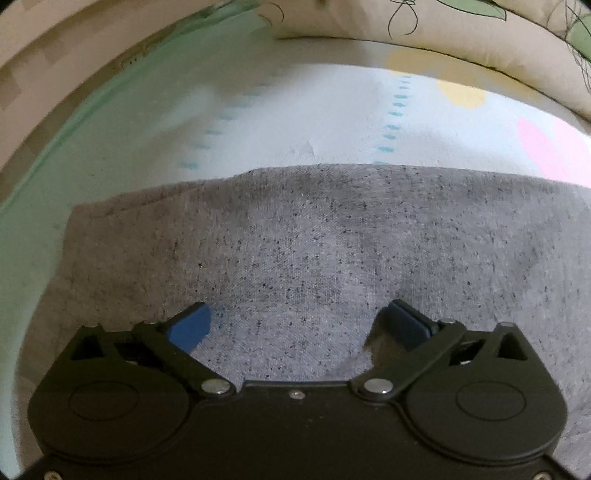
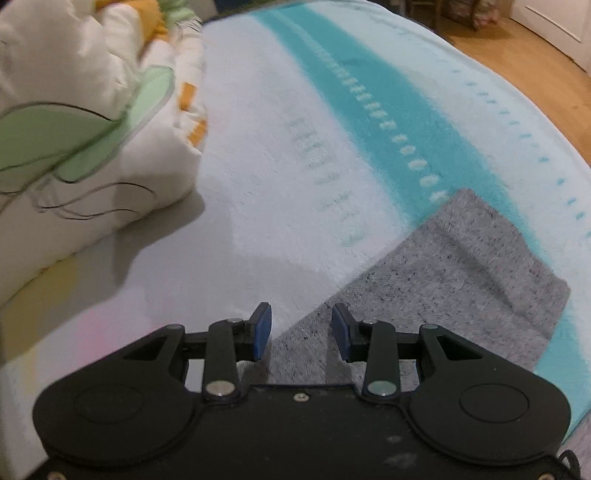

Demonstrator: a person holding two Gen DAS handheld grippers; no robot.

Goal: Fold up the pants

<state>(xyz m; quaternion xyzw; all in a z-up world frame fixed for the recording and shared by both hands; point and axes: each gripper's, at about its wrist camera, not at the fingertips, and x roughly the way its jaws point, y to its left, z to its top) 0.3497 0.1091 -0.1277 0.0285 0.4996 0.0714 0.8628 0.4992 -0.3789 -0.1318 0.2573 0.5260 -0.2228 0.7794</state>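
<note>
The grey speckled pants (image 1: 314,240) lie flat on a bed sheet. In the left wrist view they fill the lower half, with a straight far edge and a corner at the left. My left gripper (image 1: 299,325) is wide open just above the fabric, holding nothing. In the right wrist view a leg of the pants (image 2: 461,266) runs away to the right and ends on a teal stripe. My right gripper (image 2: 301,334) is open over the pants' left edge, holding nothing.
The white sheet (image 2: 277,184) has a teal stripe (image 2: 388,122) and dotted lines. A bunched cream quilt with green leaf print (image 2: 74,147) lies to the left. It also borders the far side (image 1: 443,33). A wooden floor (image 2: 535,62) shows beyond the bed.
</note>
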